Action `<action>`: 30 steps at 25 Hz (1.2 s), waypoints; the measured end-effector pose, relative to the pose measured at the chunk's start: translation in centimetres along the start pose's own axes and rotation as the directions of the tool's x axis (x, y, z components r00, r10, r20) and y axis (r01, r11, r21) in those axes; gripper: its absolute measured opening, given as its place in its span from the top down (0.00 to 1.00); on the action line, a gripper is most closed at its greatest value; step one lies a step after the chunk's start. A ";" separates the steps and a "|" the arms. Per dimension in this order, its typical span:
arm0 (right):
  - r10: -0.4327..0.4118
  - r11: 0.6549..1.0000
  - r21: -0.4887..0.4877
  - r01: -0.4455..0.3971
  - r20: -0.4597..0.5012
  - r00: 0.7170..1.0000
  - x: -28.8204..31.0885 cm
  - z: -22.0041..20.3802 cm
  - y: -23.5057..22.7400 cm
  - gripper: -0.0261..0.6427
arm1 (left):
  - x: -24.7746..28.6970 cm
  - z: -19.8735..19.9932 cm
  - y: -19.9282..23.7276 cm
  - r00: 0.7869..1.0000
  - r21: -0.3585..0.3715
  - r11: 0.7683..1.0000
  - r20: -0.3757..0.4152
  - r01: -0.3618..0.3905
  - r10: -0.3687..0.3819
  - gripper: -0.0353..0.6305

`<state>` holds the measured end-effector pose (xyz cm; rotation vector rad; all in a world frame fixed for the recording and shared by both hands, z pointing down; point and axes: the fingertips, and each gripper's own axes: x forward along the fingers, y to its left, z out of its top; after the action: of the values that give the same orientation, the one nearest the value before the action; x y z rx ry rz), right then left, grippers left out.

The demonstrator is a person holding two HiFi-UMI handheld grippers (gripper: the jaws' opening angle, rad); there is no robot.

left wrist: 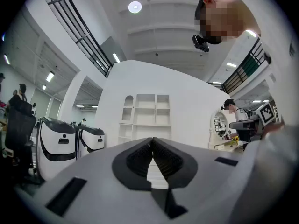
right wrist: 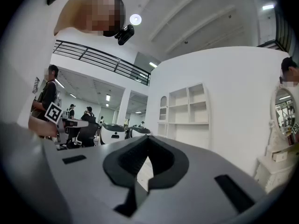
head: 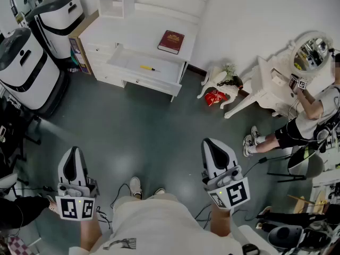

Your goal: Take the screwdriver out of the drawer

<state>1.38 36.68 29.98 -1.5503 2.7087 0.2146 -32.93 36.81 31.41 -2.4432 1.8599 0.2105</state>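
Observation:
A yellow-handled screwdriver (head: 148, 68) lies in the open drawer (head: 133, 60) of a white desk (head: 106, 33) at the far side of the room. Both grippers hang over the grey floor, well short of the desk. My left gripper (head: 73, 150) is at the lower left, its jaws closed with nothing between them. In the left gripper view, the left gripper (left wrist: 152, 142) points at the white shelving above the desk. My right gripper (head: 209, 142) is at the lower right, also shut and empty. In the right gripper view, the right gripper (right wrist: 147, 139) faces the same wall.
A red book (head: 171, 41) lies on the desk top. Two white-and-black machines (head: 24, 62) stand left of the desk. At the right, a person (head: 313, 113) sits by a white vanity with a round mirror (head: 311, 52). A red bag (head: 215, 97) and cables lie on the floor.

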 end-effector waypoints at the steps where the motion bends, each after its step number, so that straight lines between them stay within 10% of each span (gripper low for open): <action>1: 0.005 1.000 0.001 -0.005 0.007 1.000 -0.3 0.3 0.0 0.95 | -0.3 0.2 -0.5 1.000 0.009 1.000 0.002 0.002 -0.002 0.92; 19: 0.138 0.987 0.064 -0.145 0.098 0.986 -8.8 0.9 2.3 0.95 | -5.5 1.2 -6.8 0.999 0.048 0.999 0.036 -0.002 0.000 0.91; 30: 0.095 0.992 0.072 -0.101 0.075 0.993 -11.1 0.6 -0.8 0.95 | -3.9 1.3 -8.7 0.999 0.094 0.995 0.019 -0.035 0.033 0.44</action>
<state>7.73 45.86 30.19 -1.3655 2.7070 0.1632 -25.66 43.00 30.37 -2.3420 1.8605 0.1422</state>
